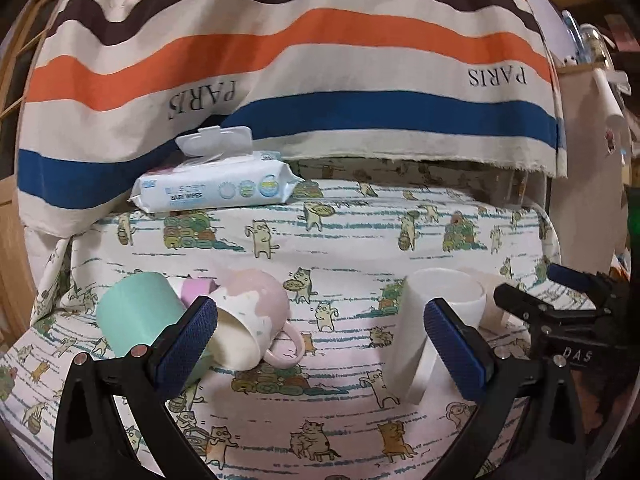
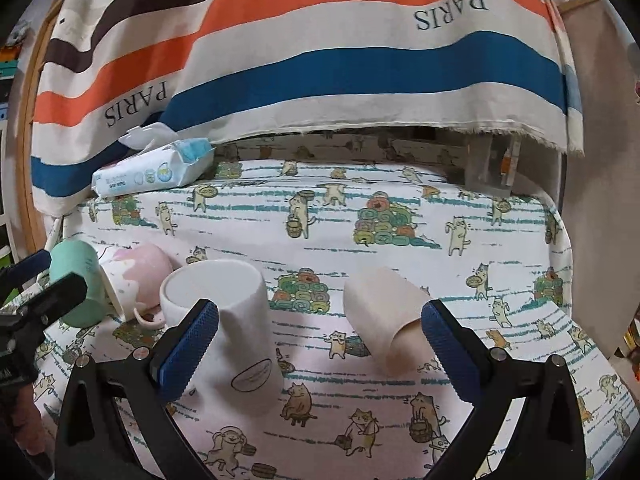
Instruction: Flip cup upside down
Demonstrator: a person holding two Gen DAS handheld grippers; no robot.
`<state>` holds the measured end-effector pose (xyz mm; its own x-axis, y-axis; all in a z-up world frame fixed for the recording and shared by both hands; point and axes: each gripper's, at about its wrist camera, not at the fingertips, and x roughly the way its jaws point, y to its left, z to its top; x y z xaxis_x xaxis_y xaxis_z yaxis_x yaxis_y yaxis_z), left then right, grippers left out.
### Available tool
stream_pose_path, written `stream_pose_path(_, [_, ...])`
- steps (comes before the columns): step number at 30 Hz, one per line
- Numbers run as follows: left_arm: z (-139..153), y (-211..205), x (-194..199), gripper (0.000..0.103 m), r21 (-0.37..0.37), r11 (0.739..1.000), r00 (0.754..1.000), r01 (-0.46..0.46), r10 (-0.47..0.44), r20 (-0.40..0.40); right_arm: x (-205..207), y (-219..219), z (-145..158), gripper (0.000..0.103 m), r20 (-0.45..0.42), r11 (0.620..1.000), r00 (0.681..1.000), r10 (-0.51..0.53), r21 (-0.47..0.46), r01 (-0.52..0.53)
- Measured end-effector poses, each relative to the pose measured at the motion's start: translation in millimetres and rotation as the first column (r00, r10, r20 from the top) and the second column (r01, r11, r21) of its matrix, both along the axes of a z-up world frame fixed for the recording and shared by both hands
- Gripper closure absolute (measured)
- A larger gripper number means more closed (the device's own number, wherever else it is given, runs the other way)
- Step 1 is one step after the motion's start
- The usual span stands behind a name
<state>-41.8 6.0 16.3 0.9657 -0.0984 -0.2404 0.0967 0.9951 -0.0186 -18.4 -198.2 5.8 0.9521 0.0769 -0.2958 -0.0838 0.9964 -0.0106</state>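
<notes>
Several cups sit on the cat-print cloth. A pink and white mug point(image 1: 252, 320) point(image 2: 138, 276) lies on its side with its handle toward me, against a mint green cup point(image 1: 138, 312) point(image 2: 78, 280). A white mug point(image 1: 432, 320) point(image 2: 224, 320) stands upside down. A cream cup point(image 2: 386, 312) lies tilted on its side. My left gripper point(image 1: 320, 344) is open and empty, between the pink mug and the white mug. My right gripper point(image 2: 320, 344) is open and empty, between the white mug and the cream cup. The right gripper also shows in the left wrist view point(image 1: 536, 292).
A pack of baby wipes point(image 1: 216, 184) point(image 2: 152, 168) lies at the back left. A striped PARIS cloth point(image 1: 320, 60) point(image 2: 320, 48) hangs behind the table. The table's right edge point(image 2: 560, 240) drops off near a beige wall.
</notes>
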Motion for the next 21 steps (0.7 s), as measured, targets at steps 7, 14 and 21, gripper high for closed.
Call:
stream_pose_path(7, [-2.7,1.7,6.8,0.0,0.0,1.0,0.999,-0.026,0.026,-0.031,-10.2,2.7,1.5,0.001,0.031,1.0,0.999,0.012,-0.011,-0.012])
stream_pose_path(14, [-5.7,-0.9,11.9,0.0,0.012,1.0,0.998,-0.022,0.023,-0.06,-8.5,0.6,1.2,0.001,0.024,1.0,1.0,0.008,-0.007,-0.007])
stream_pose_path(21, [-6.0,-1.8,12.1,0.0,0.018,1.0,0.998,-0.023,0.024,-0.063,-9.3,0.6,1.5,0.001,0.024,1.0,1.0,0.008,-0.006,-0.008])
